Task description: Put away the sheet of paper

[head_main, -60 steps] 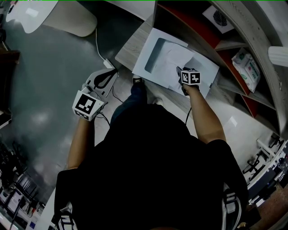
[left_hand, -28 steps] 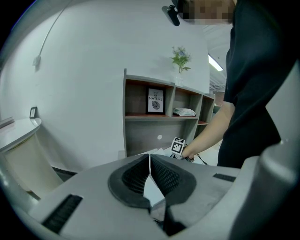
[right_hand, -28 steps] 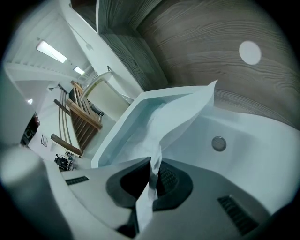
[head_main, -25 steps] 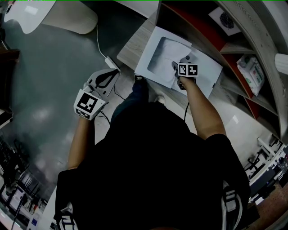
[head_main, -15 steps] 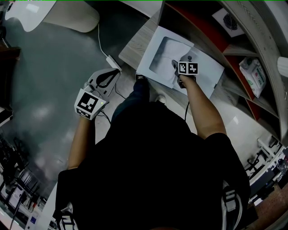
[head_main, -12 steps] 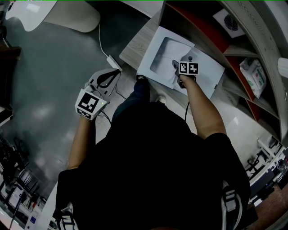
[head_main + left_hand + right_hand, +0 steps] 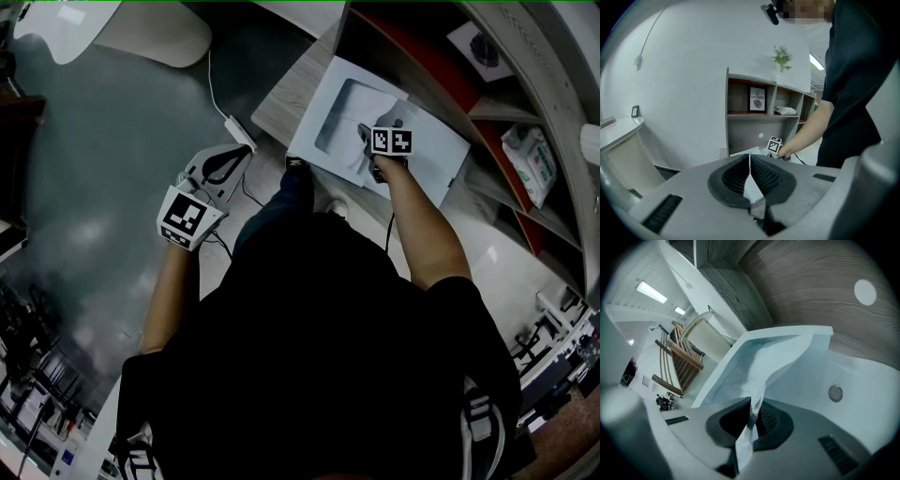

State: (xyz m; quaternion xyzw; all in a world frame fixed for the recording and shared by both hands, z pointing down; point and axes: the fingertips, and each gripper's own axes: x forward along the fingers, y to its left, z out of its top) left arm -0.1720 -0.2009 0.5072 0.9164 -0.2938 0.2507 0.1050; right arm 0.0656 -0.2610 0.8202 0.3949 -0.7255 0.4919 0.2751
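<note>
The white sheet of paper [image 7: 349, 111] [image 7: 776, 364] is pinched at its near edge by my right gripper [image 7: 367, 139] [image 7: 753, 417], which is shut on it. The sheet curls forward into the mouth of a white folder [image 7: 433, 155] [image 7: 865, 378] with a round snap button [image 7: 835, 393], lying on a wooden shelf top [image 7: 279, 98]. My left gripper [image 7: 223, 164] [image 7: 750, 165] hangs over the grey floor to the left, well away from the folder. Its jaws are shut with nothing between them.
A shelf unit with red boards rises behind the folder, holding a white packet [image 7: 530, 155] and a white box [image 7: 480, 45]. A white cable with an adapter [image 7: 234, 127] runs across the floor. A pale curved seat [image 7: 141, 33] stands at the far left.
Compared with the earliest frame, my right gripper has carried the sheet a little farther over the folder. In the last second it barely moves. The left gripper stays where it was.
</note>
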